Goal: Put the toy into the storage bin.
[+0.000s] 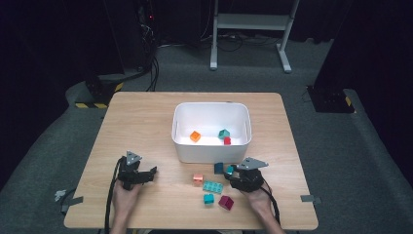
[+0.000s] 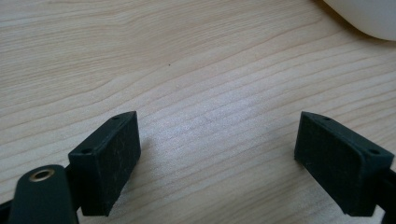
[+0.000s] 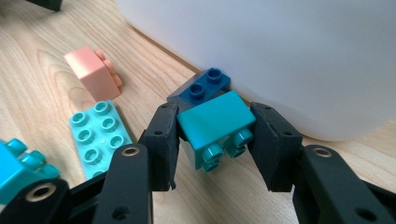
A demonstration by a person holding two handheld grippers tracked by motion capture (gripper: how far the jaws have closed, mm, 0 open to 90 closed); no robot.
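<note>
The right tongs (image 3: 215, 140) are clamped on a teal brick (image 3: 217, 128), studs toward the camera, just in front of the white tub (image 1: 212, 146) near the worktop's (image 1: 146, 117) middle. A dark blue brick (image 3: 201, 89) lies against the tub behind it. The left tongs (image 2: 219, 158) gape empty over bare wood near the front left corner, hand low behind them. No writing is legible.

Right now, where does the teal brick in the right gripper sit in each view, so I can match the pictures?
High view: the teal brick is lower centre-right, at the tip of the right gripper, just in front of the white bin.
Left gripper view: not in it; bare table and a corner of the bin.
Right gripper view: centre, clamped between the jaws.
Shared landmark: the white bin.
</note>
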